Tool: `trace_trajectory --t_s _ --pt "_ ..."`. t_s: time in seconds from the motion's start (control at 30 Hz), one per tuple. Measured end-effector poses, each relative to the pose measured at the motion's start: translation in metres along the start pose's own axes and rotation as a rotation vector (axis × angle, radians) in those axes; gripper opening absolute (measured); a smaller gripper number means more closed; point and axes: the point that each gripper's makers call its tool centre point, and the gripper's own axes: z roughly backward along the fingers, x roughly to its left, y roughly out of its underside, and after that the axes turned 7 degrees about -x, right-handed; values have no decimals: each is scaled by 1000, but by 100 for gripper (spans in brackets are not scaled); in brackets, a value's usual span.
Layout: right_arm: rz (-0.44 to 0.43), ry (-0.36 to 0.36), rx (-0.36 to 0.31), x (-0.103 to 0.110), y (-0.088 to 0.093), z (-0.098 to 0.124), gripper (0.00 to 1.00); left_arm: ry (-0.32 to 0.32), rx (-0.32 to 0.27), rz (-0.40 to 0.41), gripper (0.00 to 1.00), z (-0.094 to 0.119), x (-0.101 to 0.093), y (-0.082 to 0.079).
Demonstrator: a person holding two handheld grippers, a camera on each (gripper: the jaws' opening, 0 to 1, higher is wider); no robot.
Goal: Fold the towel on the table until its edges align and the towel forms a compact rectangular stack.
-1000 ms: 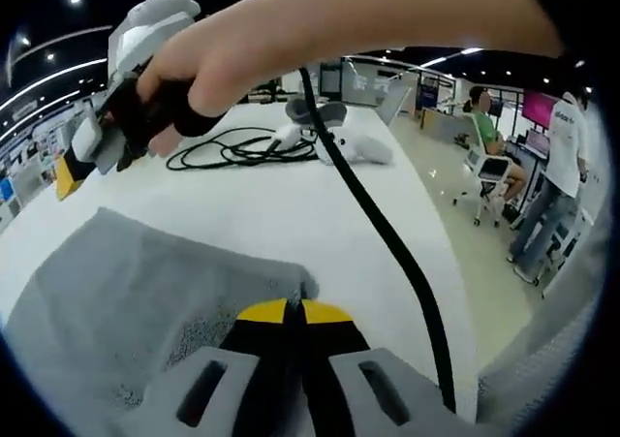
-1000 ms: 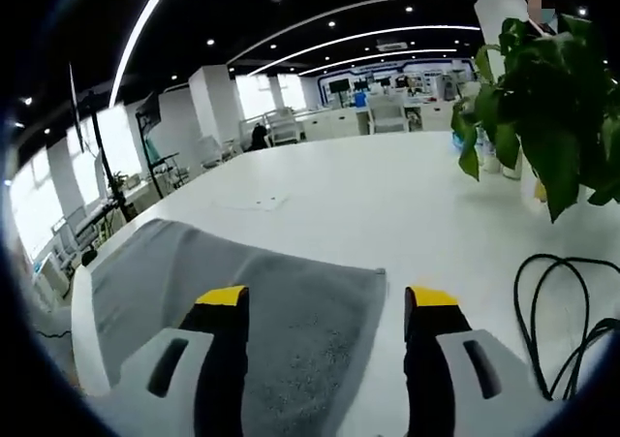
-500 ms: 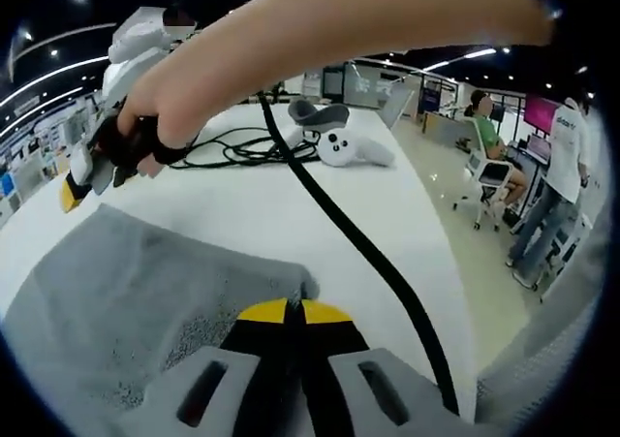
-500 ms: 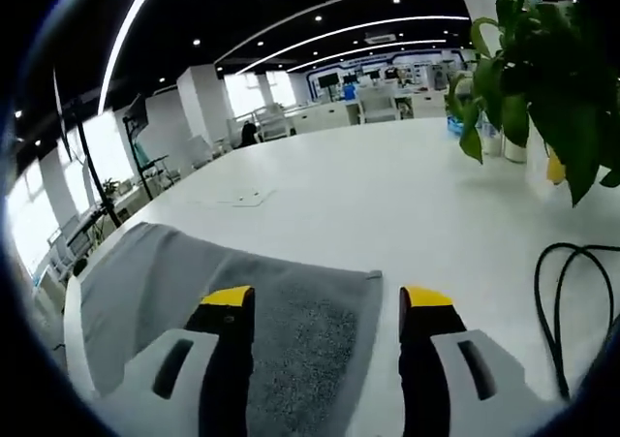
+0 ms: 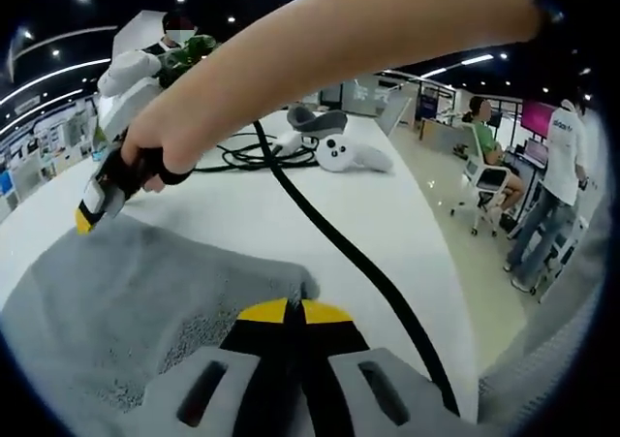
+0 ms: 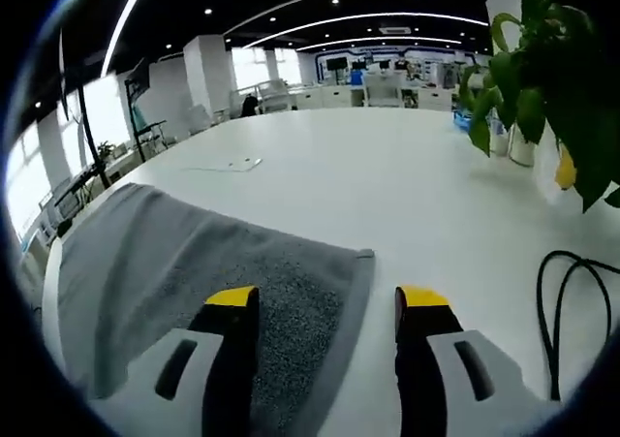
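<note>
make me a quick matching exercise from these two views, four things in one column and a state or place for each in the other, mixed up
Things:
1. left gripper
2. right gripper
3. towel
4. potted plant

States or places:
A. grey, lying on the white table
B. jaws shut on the cloth
C. green leaves, at the table's far edge
D. jaws apart over a towel corner

Pairs: 1-B, 2-D, 3-A, 4-C

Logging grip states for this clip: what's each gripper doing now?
Left gripper: shut on the towel.
Right gripper: open, jaws either side of the towel's edge.
</note>
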Motion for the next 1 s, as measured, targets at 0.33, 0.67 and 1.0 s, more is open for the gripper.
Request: trace_trajectory --t_s 0.33,0.67,1.0 --pt "122 -27 -11 -1 -2 -1 27 1 -2 -12 3 -2 1 3" --pt "97 -45 13 8 -4 -3 5 2 -3 -13 3 -2 1 4" --pt "63 -43 17 12 -5 -1 3 -3 -3 16 3 -2 2 3"
